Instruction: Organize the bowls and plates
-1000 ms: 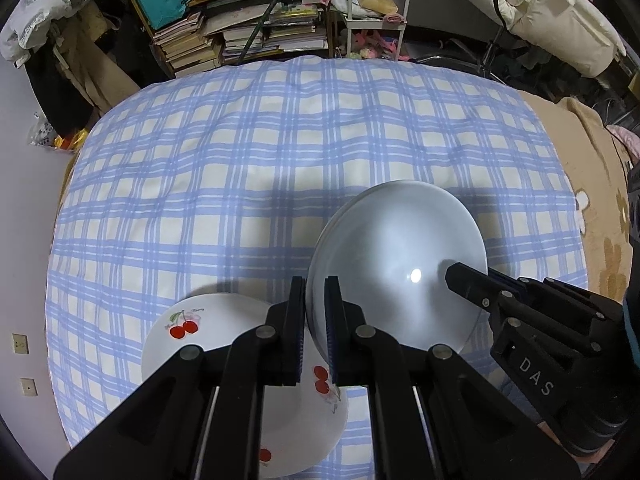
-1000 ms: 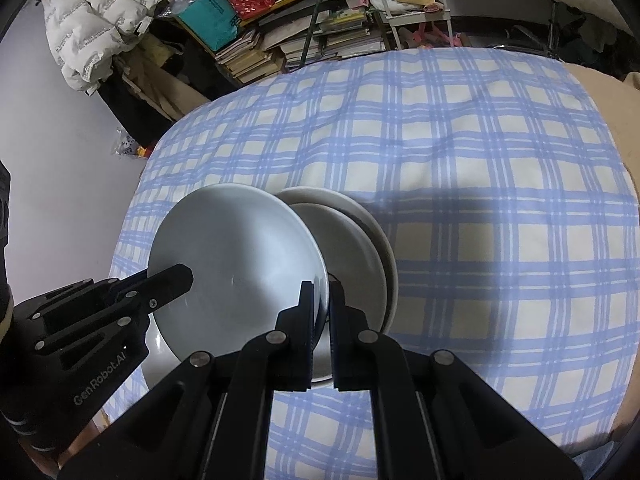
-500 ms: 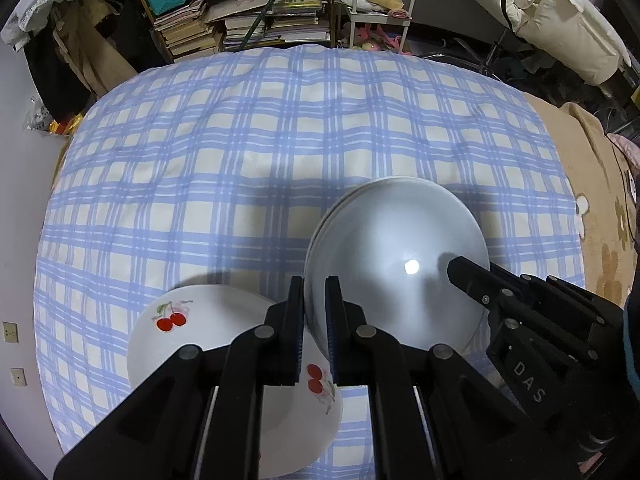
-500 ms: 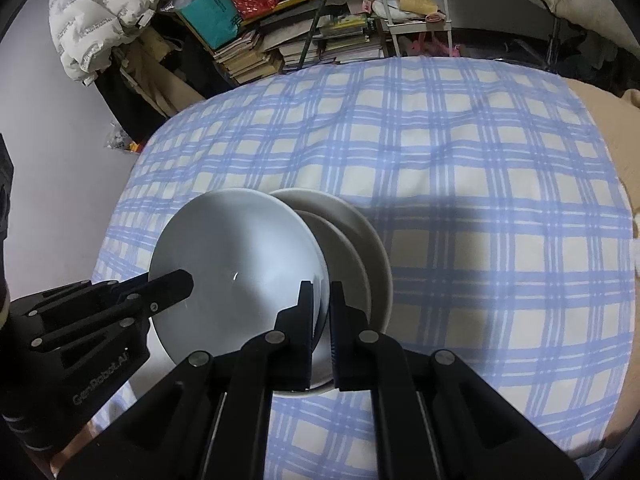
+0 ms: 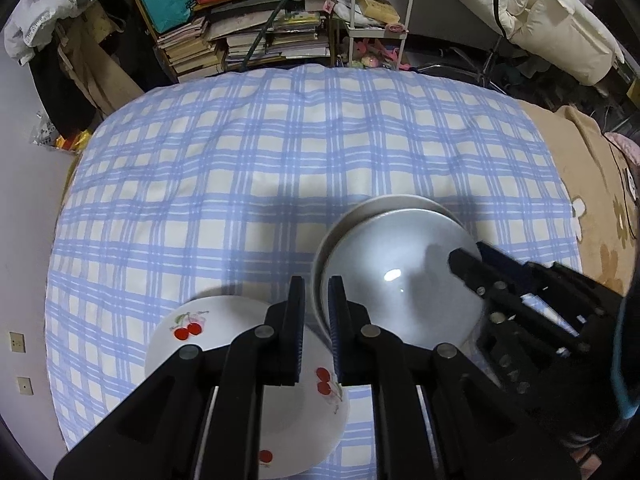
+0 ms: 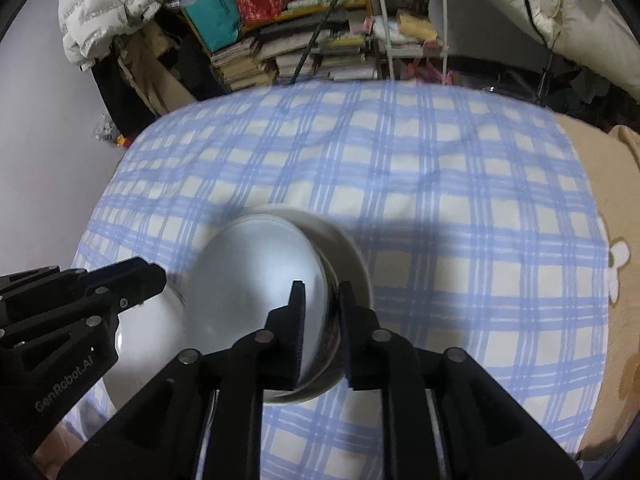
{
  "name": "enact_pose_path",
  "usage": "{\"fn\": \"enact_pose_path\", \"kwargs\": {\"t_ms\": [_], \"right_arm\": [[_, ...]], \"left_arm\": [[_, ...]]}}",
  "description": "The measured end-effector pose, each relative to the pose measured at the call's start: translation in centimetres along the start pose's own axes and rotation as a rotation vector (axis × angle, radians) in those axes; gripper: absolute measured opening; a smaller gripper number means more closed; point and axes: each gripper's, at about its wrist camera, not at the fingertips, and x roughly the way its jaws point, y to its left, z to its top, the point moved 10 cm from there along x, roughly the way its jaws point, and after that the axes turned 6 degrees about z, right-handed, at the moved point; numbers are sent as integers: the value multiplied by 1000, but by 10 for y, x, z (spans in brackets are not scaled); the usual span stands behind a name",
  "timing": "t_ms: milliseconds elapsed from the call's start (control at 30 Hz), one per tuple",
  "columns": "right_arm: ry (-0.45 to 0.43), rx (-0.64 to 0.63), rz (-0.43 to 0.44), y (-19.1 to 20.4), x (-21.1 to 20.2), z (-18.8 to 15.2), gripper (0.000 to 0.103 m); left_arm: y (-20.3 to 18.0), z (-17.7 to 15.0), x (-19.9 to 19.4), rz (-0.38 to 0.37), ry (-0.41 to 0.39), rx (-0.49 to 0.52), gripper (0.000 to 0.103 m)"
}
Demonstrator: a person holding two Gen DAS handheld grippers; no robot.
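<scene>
- Blue-and-white checked bedsheet spread wide, with the crockery gathered at its near edge.
- Glossy grey plate tilted on top of a cream dish, whose rim peeks out on the far side.
- Left gripper angled steeply down at the grey plate's left rim. Jaws easing apart, with the rim standing in the narrow gap between them and no firm clamp visible.
- Right gripper at the same plate's right rim. Jaws opening, clearly spread, with the rim loose between them and a visible gap beside the right finger.
- Seen from the right wrist, grey plate leaning over the left part of the cream dish, with the dish's right wall left uncovered.
- White plate with red cherry prints lying flat on the sheet to the near left, just beside the grey plate and partly hidden under the left gripper's fingers.
- Tan blanket with a flower pattern along the right side of the sheet.
- Beyond the far edge, stacked books on a cluttered shelf, a white wire trolley to their right, and a pale puffer jacket hanging at far left.
</scene>
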Motion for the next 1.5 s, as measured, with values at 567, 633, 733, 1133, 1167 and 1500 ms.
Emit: {"fn": "enact_pose_path", "kwargs": {"t_ms": [567, 633, 733, 1133, 1167, 1500], "right_arm": [[-48, 204, 16, -43, -23, 3, 98], [-53, 254, 12, -55, -25, 0, 101], [-29, 338, 2, -73, -21, -7, 102], [116, 436, -22, -87, 6, -34, 102], [126, 432, -22, -86, 8, -35, 102], [156, 394, -62, -83, 19, -38, 102]], "left_arm": [[29, -12, 28, 30, 82, -22, 44], [32, -11, 28, 29, 67, -25, 50], [35, -10, 31, 33, 65, -21, 51], [36, -10, 50, -83, 148, -106, 54], [36, -9, 52, -93, 153, -117, 54], [33, -9, 58, -103, 152, -126, 54]]}}
